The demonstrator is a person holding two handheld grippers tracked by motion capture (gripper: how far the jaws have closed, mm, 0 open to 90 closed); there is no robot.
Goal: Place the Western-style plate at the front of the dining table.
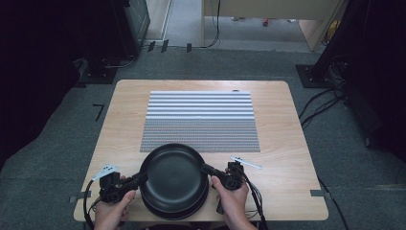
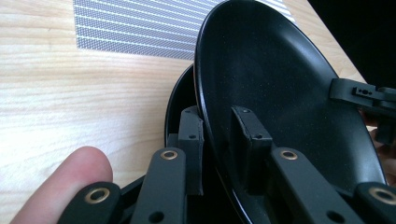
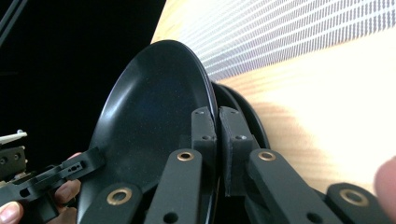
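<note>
Black top plate [image 1: 173, 168] sits raised off the stack [image 1: 174, 209] at the worktop's [image 1: 282, 143] near edge, left tongs [image 1: 142, 177] and right tongs [image 1: 207, 169] pinching opposite rims, apparently to keep it level

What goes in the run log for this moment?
left gripper: shut on top plate rim | right gripper: shut on opposite rim | plate: lifted off stack
</note>
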